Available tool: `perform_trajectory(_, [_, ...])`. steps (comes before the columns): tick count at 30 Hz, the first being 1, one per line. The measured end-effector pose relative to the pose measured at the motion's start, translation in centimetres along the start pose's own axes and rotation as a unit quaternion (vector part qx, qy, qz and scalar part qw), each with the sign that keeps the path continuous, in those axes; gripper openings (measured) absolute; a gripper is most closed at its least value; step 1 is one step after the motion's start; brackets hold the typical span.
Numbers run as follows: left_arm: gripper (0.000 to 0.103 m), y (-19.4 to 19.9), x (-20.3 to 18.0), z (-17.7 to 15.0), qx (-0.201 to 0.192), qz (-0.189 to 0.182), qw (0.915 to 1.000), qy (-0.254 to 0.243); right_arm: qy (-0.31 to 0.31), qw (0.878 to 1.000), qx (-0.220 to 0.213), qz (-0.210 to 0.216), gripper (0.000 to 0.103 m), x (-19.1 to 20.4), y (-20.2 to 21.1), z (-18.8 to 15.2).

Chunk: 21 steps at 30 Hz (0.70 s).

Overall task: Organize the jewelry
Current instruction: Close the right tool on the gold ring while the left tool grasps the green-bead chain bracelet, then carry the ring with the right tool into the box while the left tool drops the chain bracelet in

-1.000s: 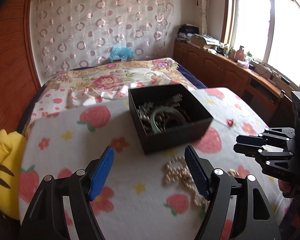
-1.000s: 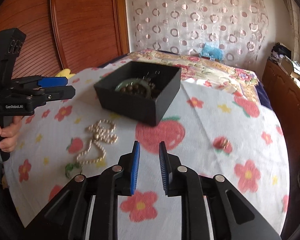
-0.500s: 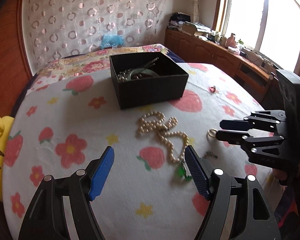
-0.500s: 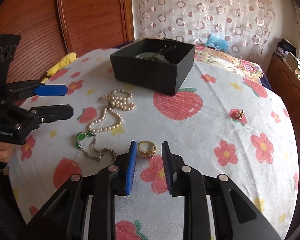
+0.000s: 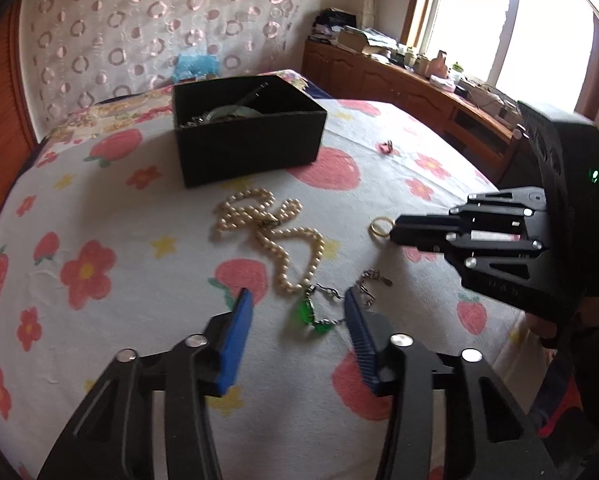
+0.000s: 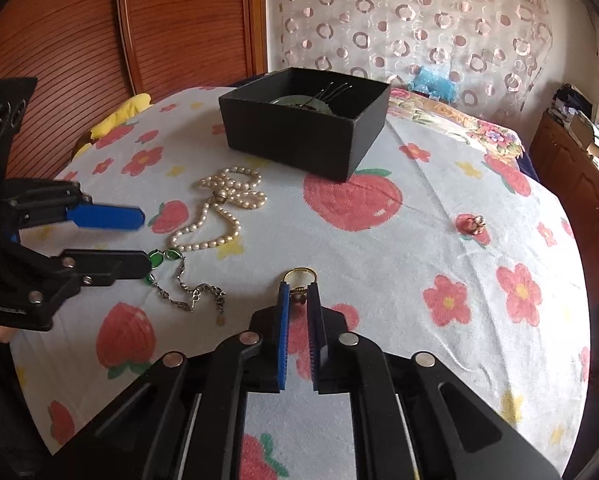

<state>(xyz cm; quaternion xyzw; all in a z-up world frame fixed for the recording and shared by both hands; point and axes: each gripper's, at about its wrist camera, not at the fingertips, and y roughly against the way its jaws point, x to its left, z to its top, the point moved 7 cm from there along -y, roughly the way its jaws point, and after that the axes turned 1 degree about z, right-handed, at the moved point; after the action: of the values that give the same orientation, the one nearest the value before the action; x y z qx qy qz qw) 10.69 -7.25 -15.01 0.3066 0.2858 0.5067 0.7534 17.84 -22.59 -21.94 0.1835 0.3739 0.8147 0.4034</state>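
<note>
A black open box holds a green bangle and other jewelry. A pearl necklace lies on the cloth in front of it. A green-stone chain bracelet lies between the open fingers of my left gripper. A gold ring sits at the tips of my right gripper, whose jaws are narrowly apart around its near side. A small earring lies far right.
The round table carries a white cloth with strawberries and flowers. A yellow plush sits at the table's left edge. A bed lies behind, wooden cabinets along the window side.
Both grippers moved down and forward toward the table. My left gripper narrowed and now straddles the green bracelet. My right gripper closed in on the gold ring.
</note>
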Motion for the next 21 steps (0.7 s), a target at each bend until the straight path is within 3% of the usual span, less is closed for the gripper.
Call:
perform_trajectory(3, [0.032, -0.5, -0.2, -0.2, 0.007, -0.004, 1.0000, -0.001, -0.003, 1.000, -0.006, -0.001, 0.009, -0.1, 0.3, 0.1])
perform_trajectory(8, [0.029, -0.9, -0.7, -0.2, 0.009, 0.009, 0.9998, -0.016, -0.008, 1.000, -0.013, -0.003, 0.009, -0.5, 0.8, 0.1])
perform_trajectory(10, [0.016, -1.0, -0.8, -0.1, 0.009, 0.012, 0.9997, -0.017, -0.012, 1.000, -0.017, -0.002, 0.009, -0.6, 1.1, 0.1])
perform_trajectory(13, [0.006, -0.9, -1.0, -0.2, 0.009, 0.007, 0.9998, -0.016, -0.016, 1.000, -0.019, -0.005, 0.009, -0.9, 1.5, -0.2])
perform_trajectory(21, [0.006, 2.1, -0.6, 2.1, -0.042, 0.006, 0.9990, -0.012, -0.016, 0.999, -0.032, -0.012, 0.009, -1.3, 2.8, 0.3])
